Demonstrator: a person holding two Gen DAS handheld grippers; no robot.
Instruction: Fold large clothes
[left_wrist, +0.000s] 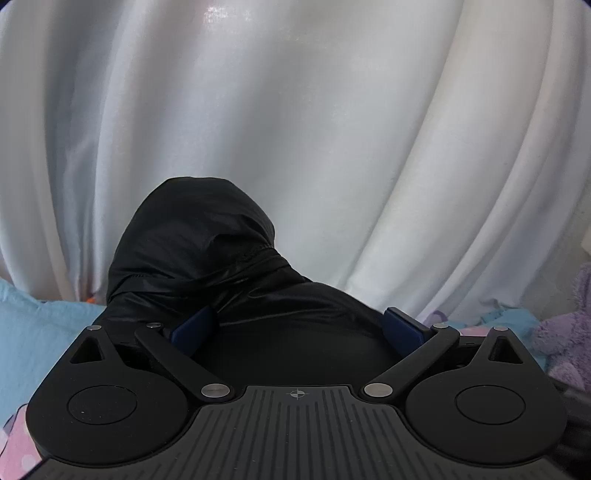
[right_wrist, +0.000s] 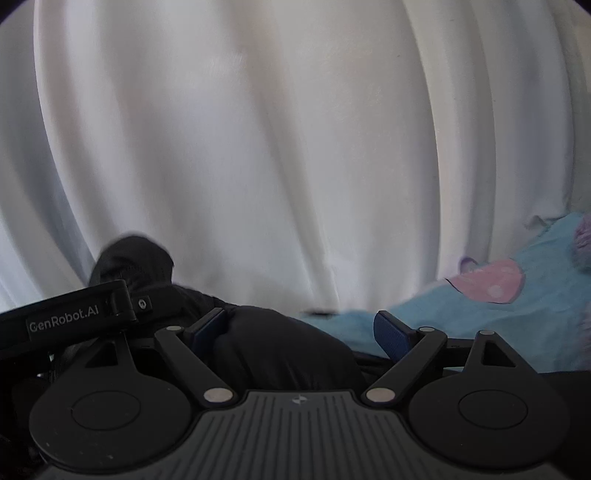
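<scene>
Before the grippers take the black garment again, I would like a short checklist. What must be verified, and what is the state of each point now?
1. Left gripper jaws open: ok, the blue pads stand wide apart.
2. Right gripper jaws open: ok, wide apart.
3. Neither gripper clamps the black garment: ok, cloth bulges between the jaws but is not pinched.
4. Garment lies flat for folding: not ok, it is bunched into a raised hump.
5. Grippers clear of each other: cannot tell, the left one sits very close at the right view's left edge.
6. Blue bedding clear of other things: not ok, purple plush toy beside it.
</scene>
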